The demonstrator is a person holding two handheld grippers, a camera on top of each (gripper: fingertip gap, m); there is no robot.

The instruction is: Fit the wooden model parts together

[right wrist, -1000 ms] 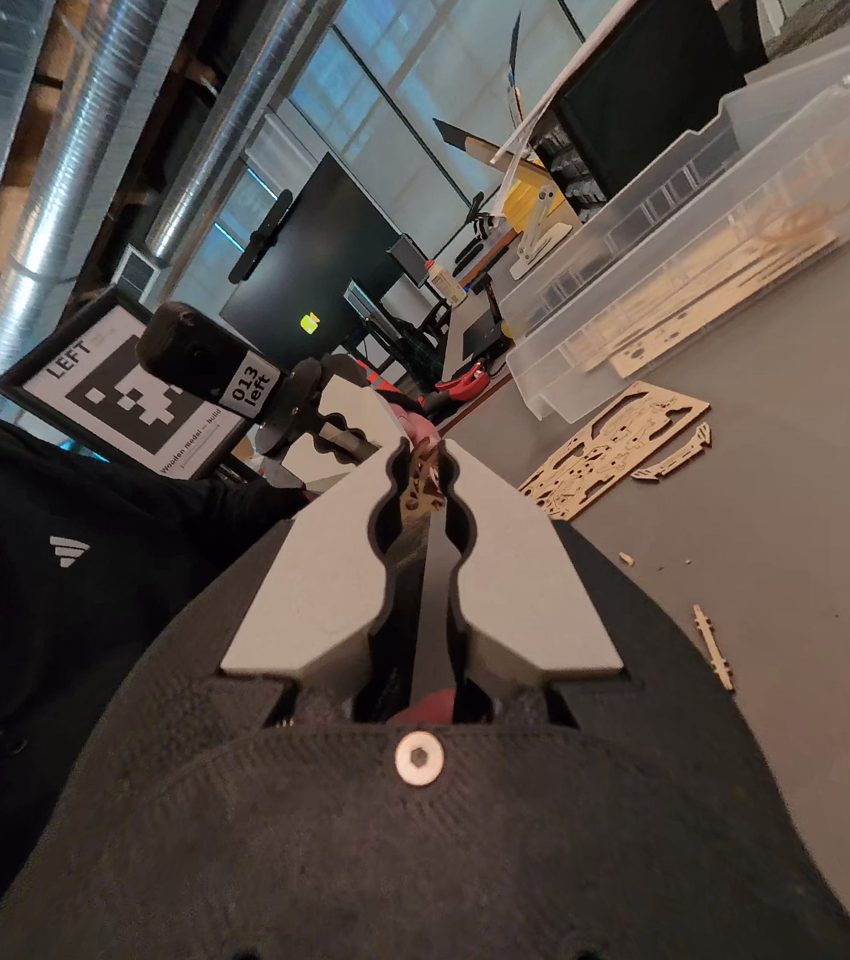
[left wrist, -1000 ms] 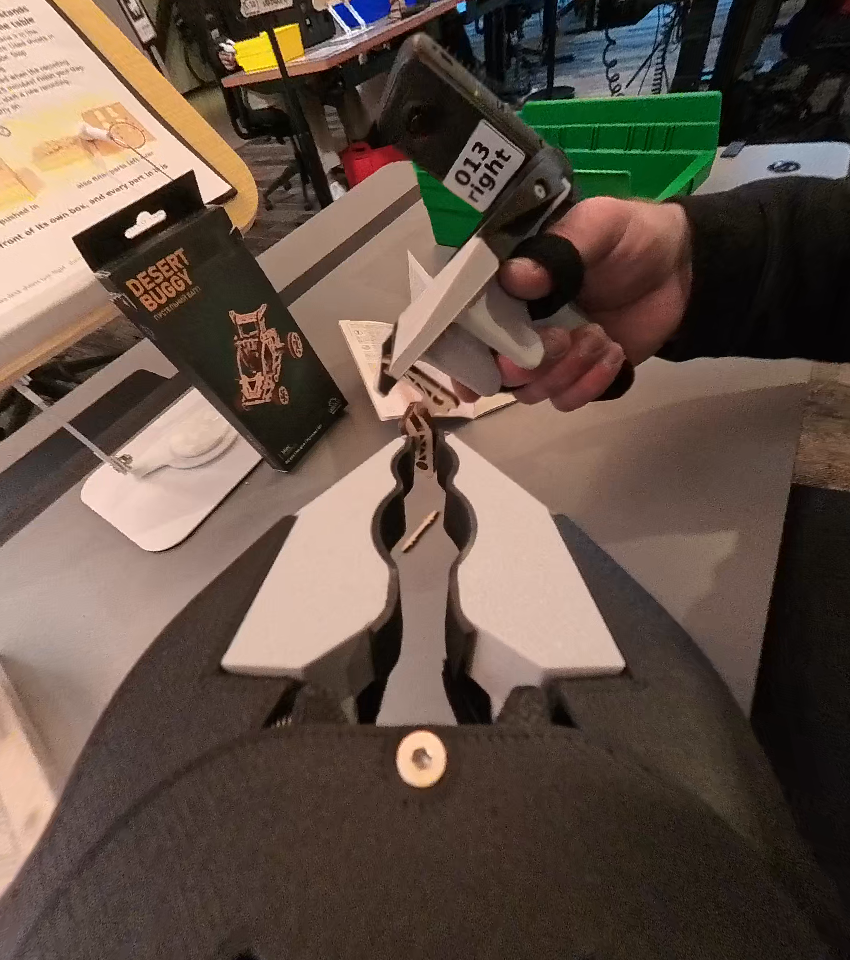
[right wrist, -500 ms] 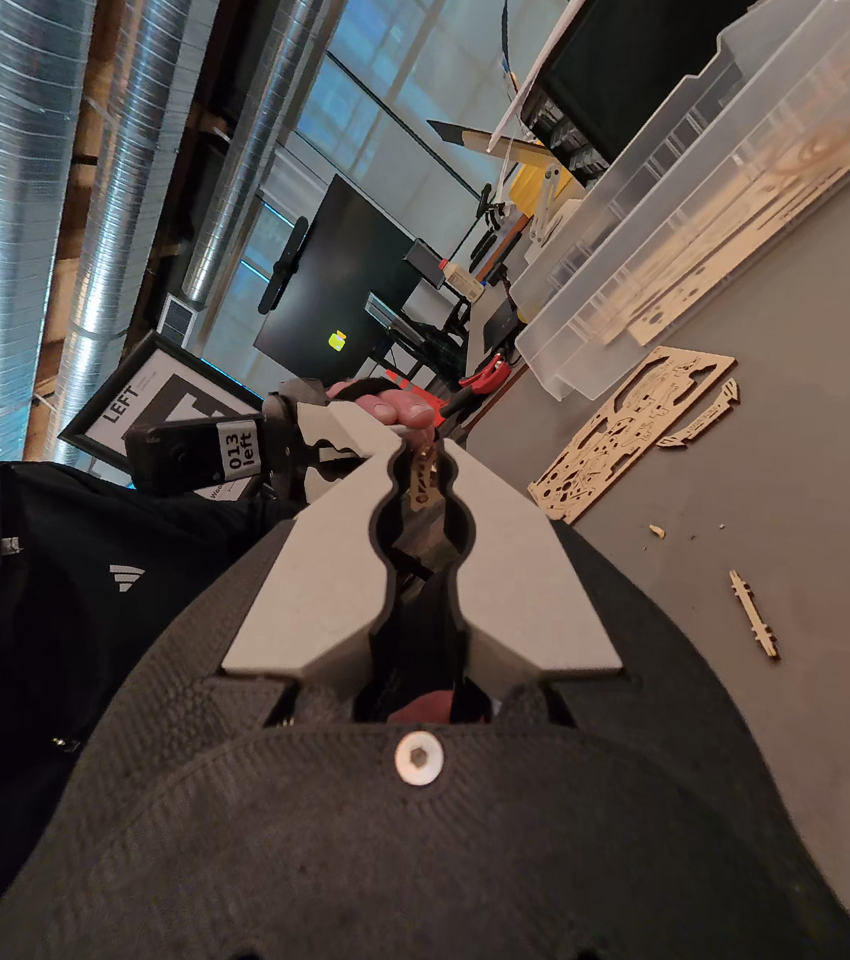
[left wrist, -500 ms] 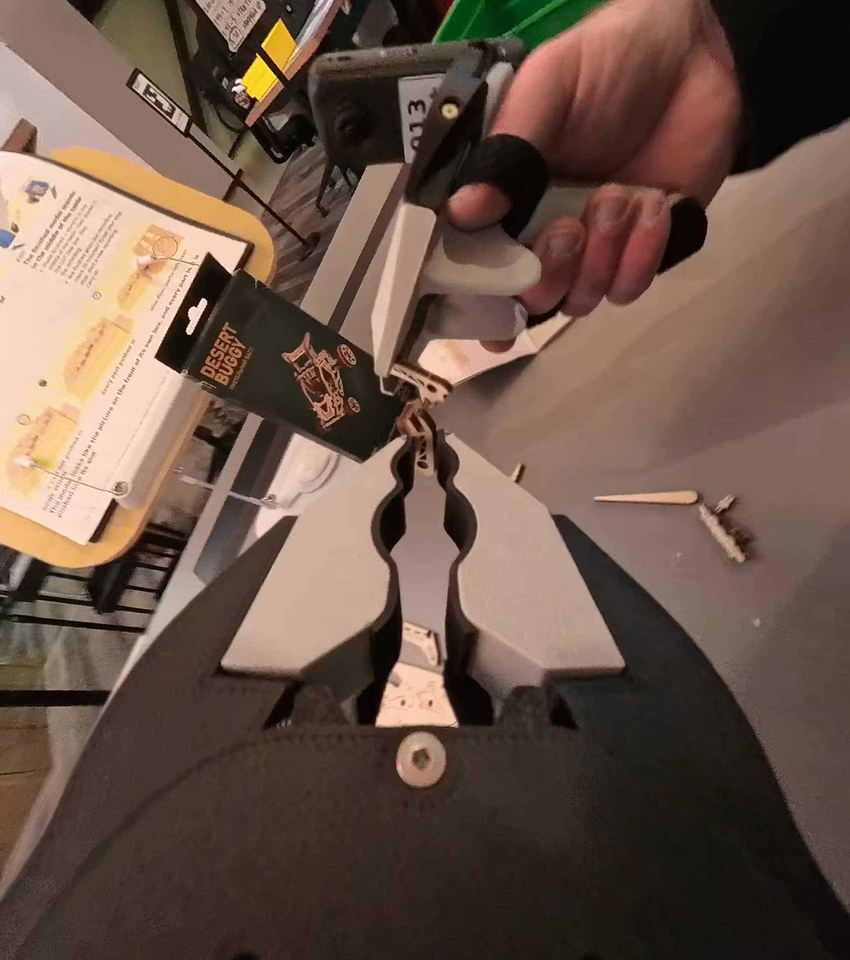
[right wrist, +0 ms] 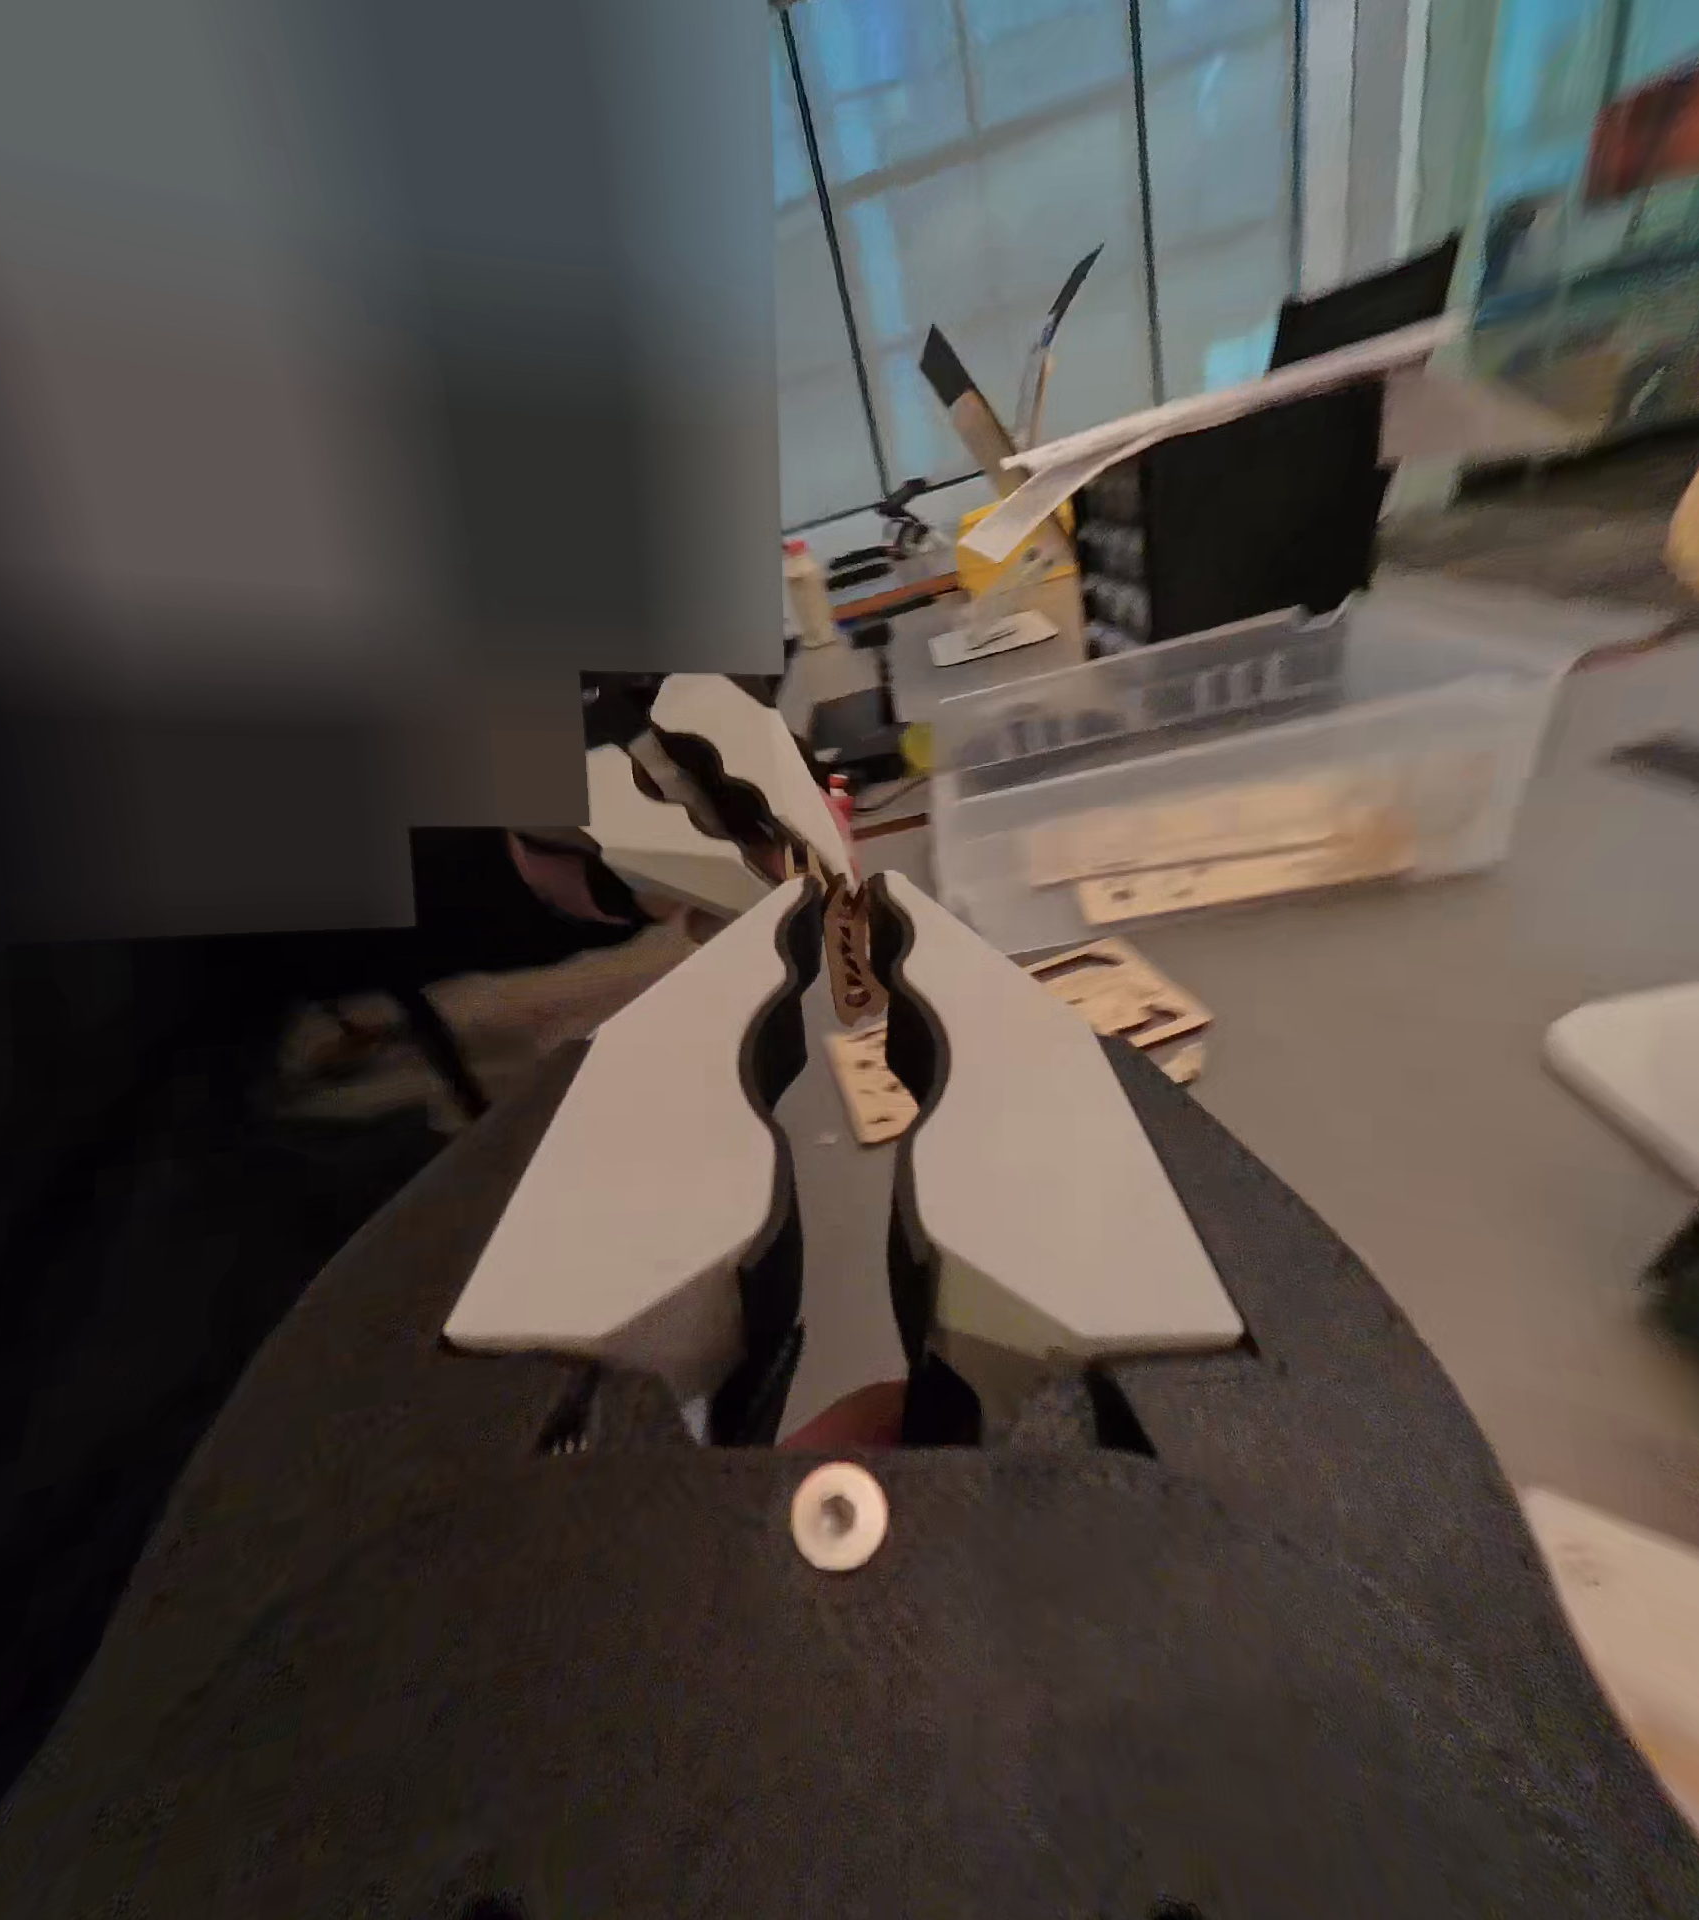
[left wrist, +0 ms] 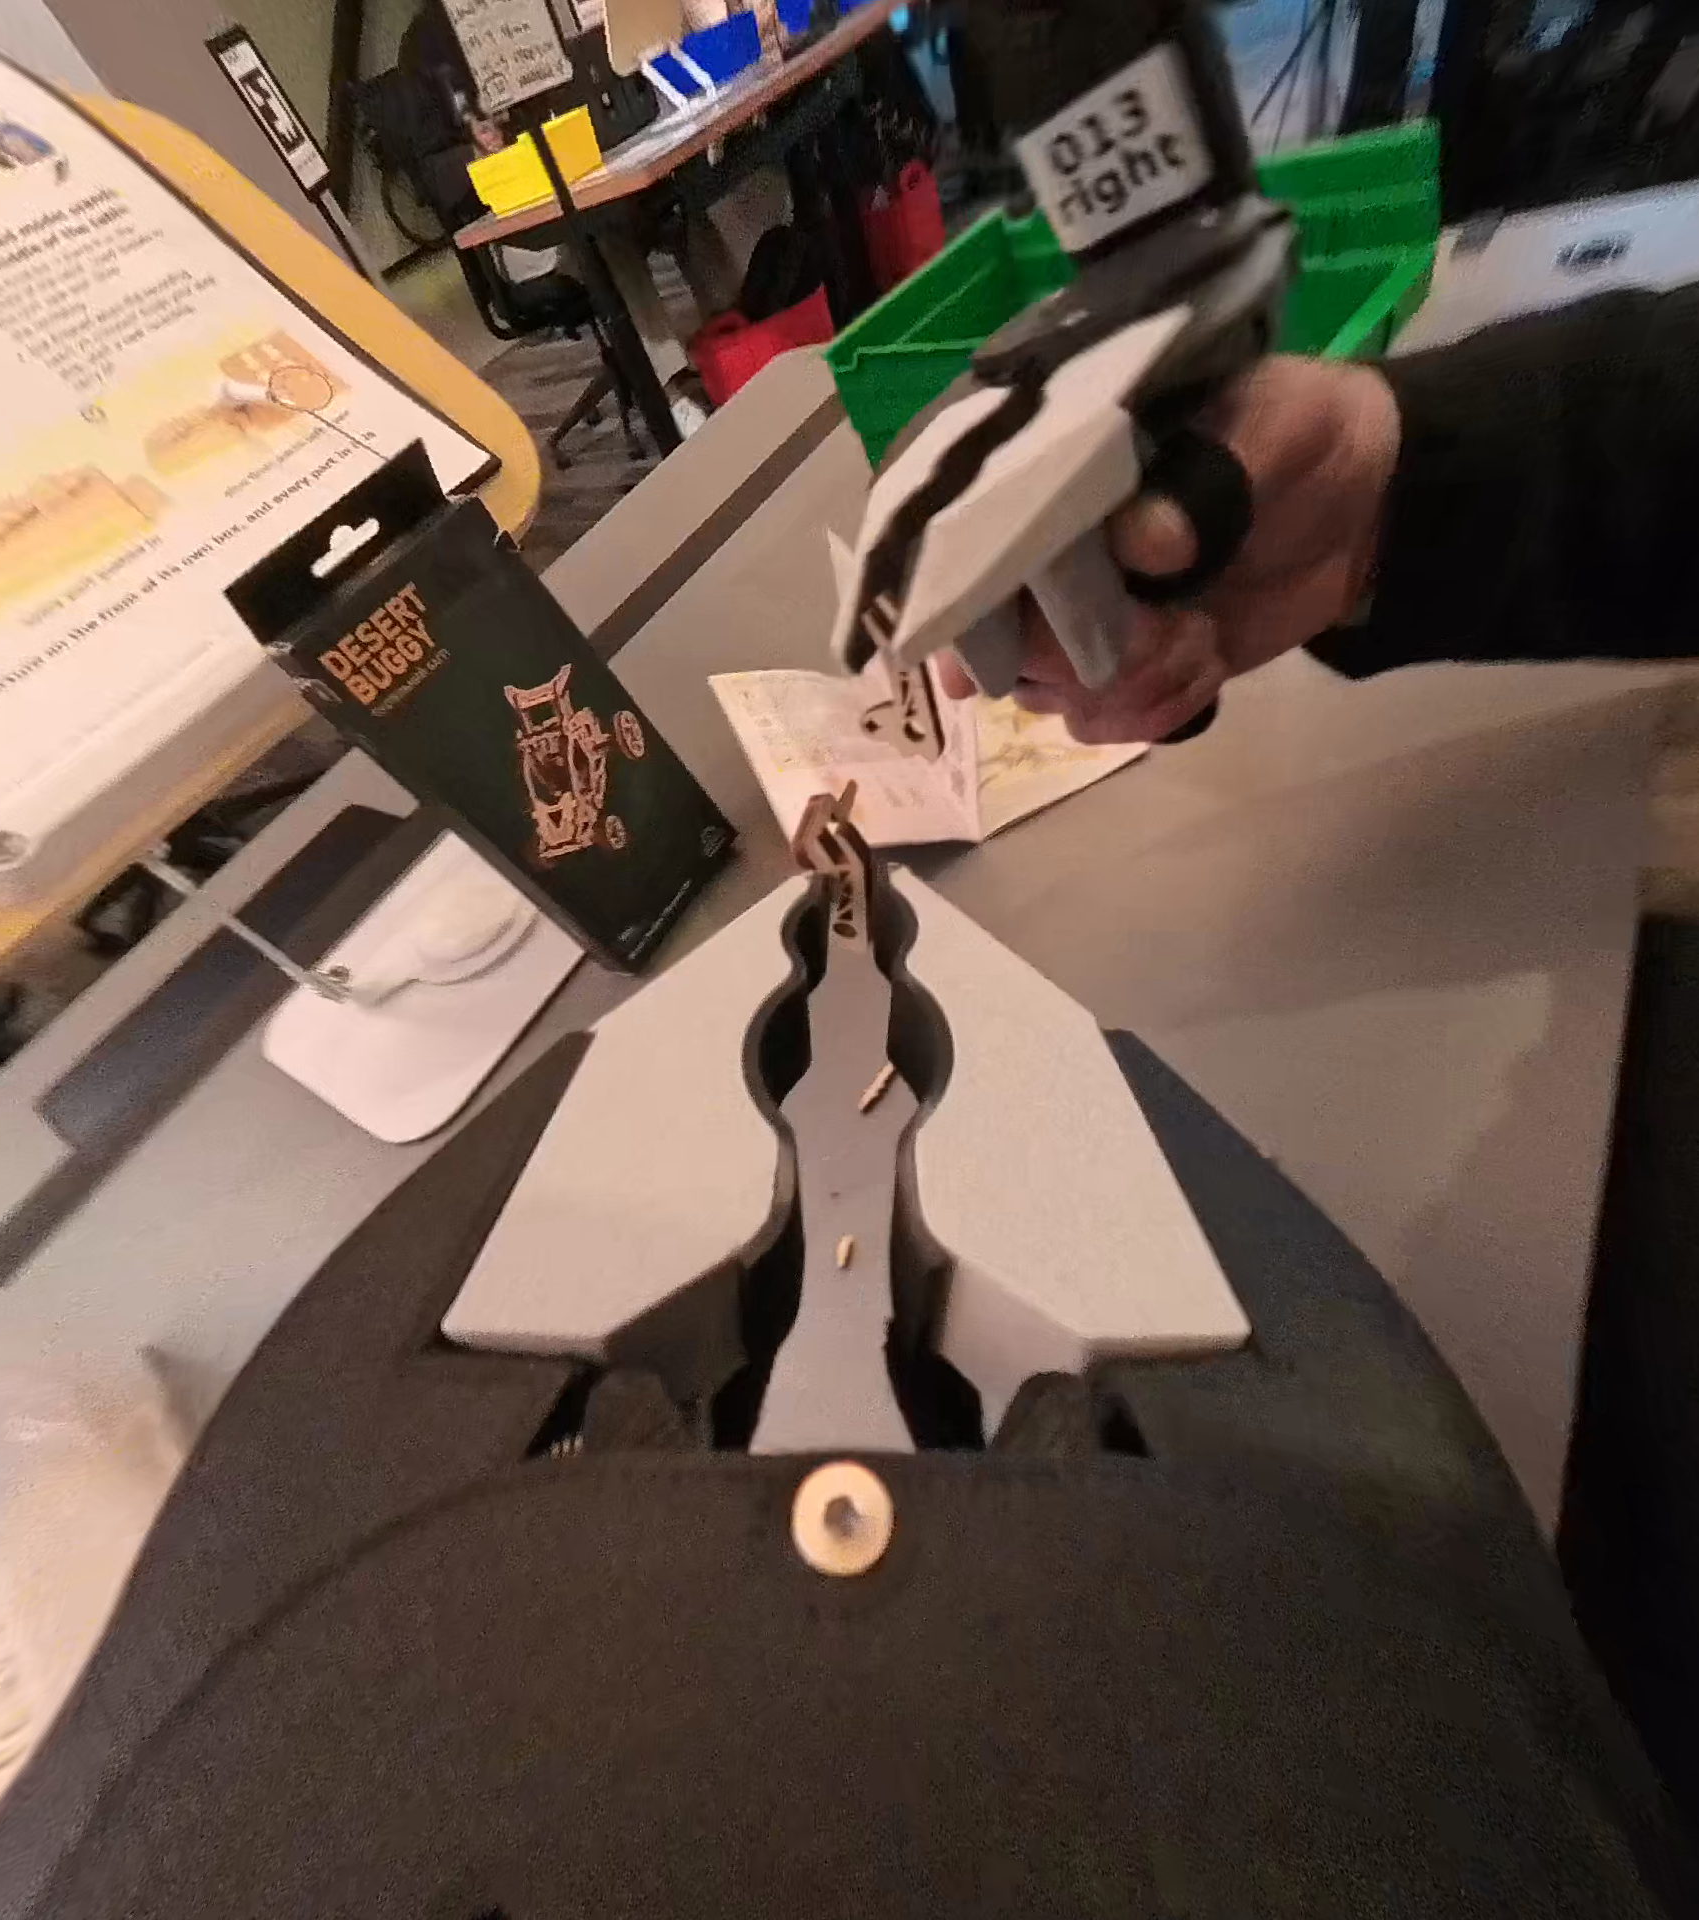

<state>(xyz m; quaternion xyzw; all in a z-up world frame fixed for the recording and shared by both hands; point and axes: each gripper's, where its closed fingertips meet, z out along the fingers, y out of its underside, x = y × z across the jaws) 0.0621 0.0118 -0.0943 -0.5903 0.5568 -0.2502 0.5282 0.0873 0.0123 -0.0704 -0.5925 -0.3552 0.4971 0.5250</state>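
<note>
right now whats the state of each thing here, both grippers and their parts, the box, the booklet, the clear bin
left gripper: shut on a small wooden part
right gripper: shut on a flat wooden piece
the two parts: apart, not joined
black box: upright, closed
booklet: open, flat on table
clear bin: lidless, wooden sheets inside

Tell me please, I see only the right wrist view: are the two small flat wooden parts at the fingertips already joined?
Observer: Not yet. The left wrist view shows a clear gap between the pale wooden part in the right gripper and the brown wooden part in the left gripper.
Operator: What lies behind them?
Observer: An open paper booklet, flat on the grey table.
</note>
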